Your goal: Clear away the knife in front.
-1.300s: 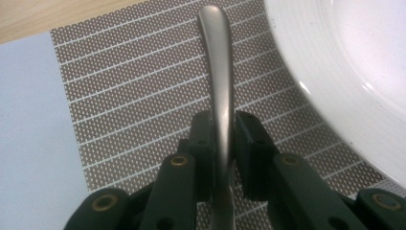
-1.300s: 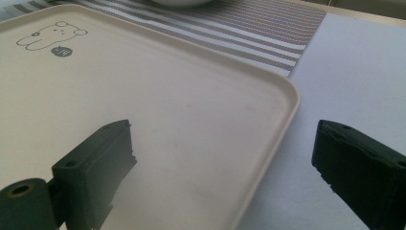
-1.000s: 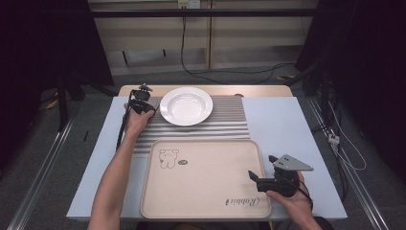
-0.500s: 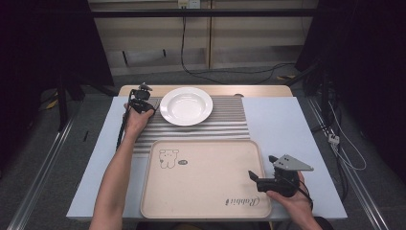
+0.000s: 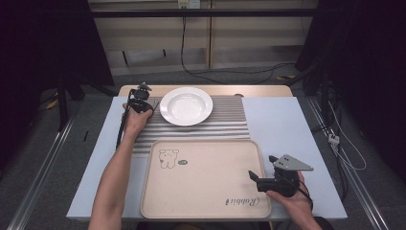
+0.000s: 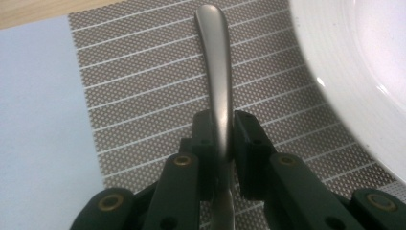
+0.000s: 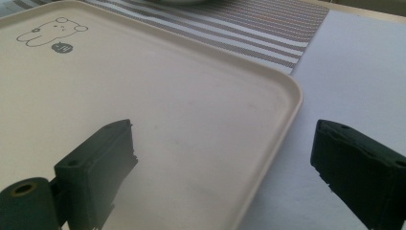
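My left gripper [image 5: 140,99] [image 6: 222,129] is at the far left of the striped placemat [image 5: 210,127] [image 6: 143,96], just left of the white plate [image 5: 186,105] [image 6: 354,57]. Its jaws have just been closing, and the pads now press on the grey metal handle of a utensil [image 6: 215,62], which points away over the mat; the utensil's other end is hidden under the gripper. My right gripper [image 5: 252,176] [image 7: 225,139] stands open at the right edge of the beige tray [image 5: 206,177] [image 7: 143,96], one jaw over the tray, the other over the table, with nothing gripped.
The tray bears a bear drawing [image 5: 168,157] [image 7: 52,29] and lies at the table's front edge. Pale blue table surface [image 5: 282,124] stretches right of the mat and tray. Cables [image 5: 344,153] trail on the floor to the right.
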Tool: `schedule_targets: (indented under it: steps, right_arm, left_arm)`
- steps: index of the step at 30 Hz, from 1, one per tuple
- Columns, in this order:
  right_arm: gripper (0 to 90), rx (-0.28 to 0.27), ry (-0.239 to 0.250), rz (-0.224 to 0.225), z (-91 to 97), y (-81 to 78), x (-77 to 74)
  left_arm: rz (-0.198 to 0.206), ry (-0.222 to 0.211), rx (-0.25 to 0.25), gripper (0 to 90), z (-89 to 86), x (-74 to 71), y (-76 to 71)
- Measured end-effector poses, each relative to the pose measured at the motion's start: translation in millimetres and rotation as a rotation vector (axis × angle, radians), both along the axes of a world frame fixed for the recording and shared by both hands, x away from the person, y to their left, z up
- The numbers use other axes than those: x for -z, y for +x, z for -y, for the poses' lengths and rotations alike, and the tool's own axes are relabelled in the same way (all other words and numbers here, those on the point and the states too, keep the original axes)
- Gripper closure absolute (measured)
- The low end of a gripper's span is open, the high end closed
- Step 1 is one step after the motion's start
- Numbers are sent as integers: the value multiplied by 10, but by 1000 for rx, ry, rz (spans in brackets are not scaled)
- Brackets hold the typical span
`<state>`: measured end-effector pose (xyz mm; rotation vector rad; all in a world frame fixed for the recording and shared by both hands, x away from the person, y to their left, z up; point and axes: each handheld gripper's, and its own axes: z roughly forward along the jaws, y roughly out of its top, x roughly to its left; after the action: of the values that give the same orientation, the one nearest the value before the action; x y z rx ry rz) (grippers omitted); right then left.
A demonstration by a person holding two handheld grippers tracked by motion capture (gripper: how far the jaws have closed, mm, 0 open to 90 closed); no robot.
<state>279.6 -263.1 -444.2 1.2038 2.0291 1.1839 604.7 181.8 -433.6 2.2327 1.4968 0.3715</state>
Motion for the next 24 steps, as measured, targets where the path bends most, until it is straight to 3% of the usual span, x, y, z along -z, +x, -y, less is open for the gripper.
schedule_targets:
  steps: [4, 24]
  right_arm:
    - [81, 3, 0, 1, 2, 1, 0]
    - [81, 2, -4, -1, -1, -3, -1]
  left_arm:
    - [2, -23, -5, 802, -50, -26, -10]
    - [27, -31, 30, 802, -79, -243, -124]
